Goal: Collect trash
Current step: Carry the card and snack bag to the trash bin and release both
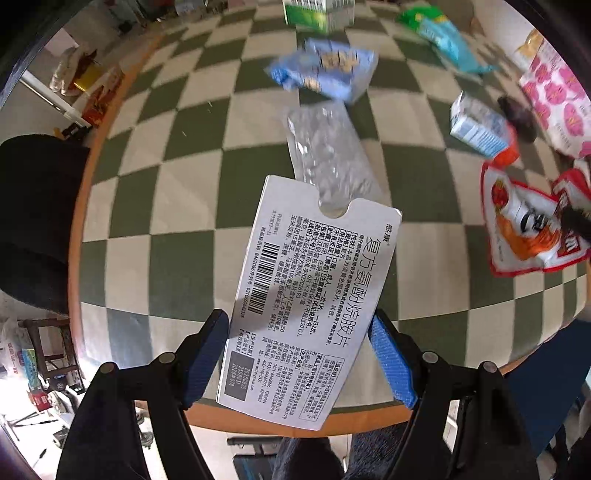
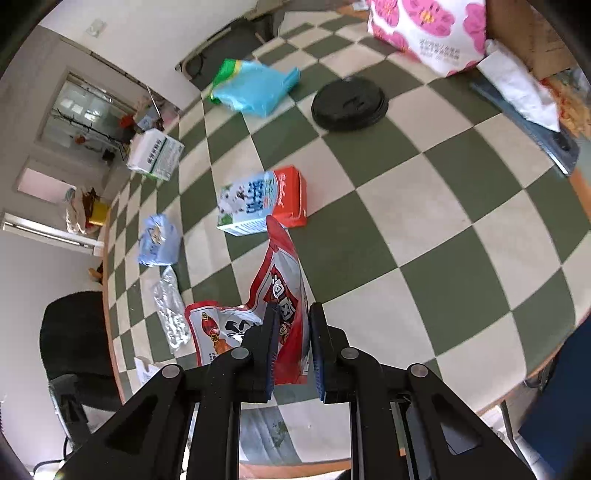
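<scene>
**A:** Start big. What carries it all?

**B:** The round bench with the green-and-cream checked cloth (image 2: 424,206). The rubbish is scattered flat across it, so I have to lift each piece off singly, and I work with 2 tools at once.

**A:** Biggest item?

**B:** The white pack printed with pink flowers (image 2: 424,29) at the far edge, beside a brown cardboard box (image 2: 524,33). I judge those stock rather than rubbish, but I cannot be sure.

**A:** And your own catches?

**B:** My right tool (image 2: 291,317) is clamped on the red-and-white foil snack bag (image 2: 284,291). I pinch 1 edge, so that side stands up while the rest seems to trail on the cloth. My left tool (image 1: 301,325) points straight down and grips the flat white medicine carton with black print and a barcode (image 1: 310,288) across its width, the blue pads (image 1: 391,362) pressing its long edges. That keeps the card rigid, clear above the cloth.

**A:** What remains?

**B:** The turquoise plastic bag (image 2: 255,88), the black round lid (image 2: 349,103), the blue-and-red milk carton (image 2: 258,203), the pale blue wrapper (image 2: 159,240) and, smallest, the silver blister sheet (image 1: 328,155) lying just past the carton's notched end.
</scene>
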The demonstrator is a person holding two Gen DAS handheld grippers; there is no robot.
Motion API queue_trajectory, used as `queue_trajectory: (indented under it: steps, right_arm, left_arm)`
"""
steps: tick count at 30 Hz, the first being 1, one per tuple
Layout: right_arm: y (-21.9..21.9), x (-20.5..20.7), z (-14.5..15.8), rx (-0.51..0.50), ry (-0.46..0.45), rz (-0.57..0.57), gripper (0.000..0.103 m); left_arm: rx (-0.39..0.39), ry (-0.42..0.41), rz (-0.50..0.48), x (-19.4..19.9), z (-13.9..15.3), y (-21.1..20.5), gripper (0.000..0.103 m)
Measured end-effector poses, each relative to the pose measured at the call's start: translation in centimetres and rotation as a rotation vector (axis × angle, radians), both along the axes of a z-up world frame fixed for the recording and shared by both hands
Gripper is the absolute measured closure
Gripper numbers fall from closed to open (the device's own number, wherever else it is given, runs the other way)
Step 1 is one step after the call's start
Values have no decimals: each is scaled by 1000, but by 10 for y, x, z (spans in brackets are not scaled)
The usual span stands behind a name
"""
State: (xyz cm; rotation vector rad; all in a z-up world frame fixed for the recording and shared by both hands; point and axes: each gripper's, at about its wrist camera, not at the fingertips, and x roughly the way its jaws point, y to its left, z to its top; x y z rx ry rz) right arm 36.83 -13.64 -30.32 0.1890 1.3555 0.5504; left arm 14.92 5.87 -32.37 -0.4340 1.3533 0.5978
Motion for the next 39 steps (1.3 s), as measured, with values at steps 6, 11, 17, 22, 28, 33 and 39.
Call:
queue_trajectory:
  steps: [6, 11, 17, 22, 28, 33, 39]
  right_arm:
    - [-15, -26, 22, 20, -43, -7, 86]
    - [-33, -71, 39, 29, -71, -4, 86]
    - [-67, -149, 45, 0, -84, -12, 86]
    - [-97, -211, 21, -68, -32, -18, 86]
    - [-121, -258, -53, -178, 95, -27, 86]
    - [-119, -266, -146, -243, 186, -36, 86]
    - [-98, -260, -269, -281, 236, -41, 86]
  left_arm:
    - [13, -103, 17, -29, 49, -7, 28]
    - [-29, -173, 24, -54, 57, -5, 28]
    - [-139, -200, 32, -111, 44, -38, 28]
    - [-269, -116, 41, -154, -5, -73, 28]
    - [-440, -18, 129, -175, -91, -85, 28]
    - [-548, 14, 254, -170, -191, -68, 28]
    - [-655, 28, 317, -150, -305, -44, 27]
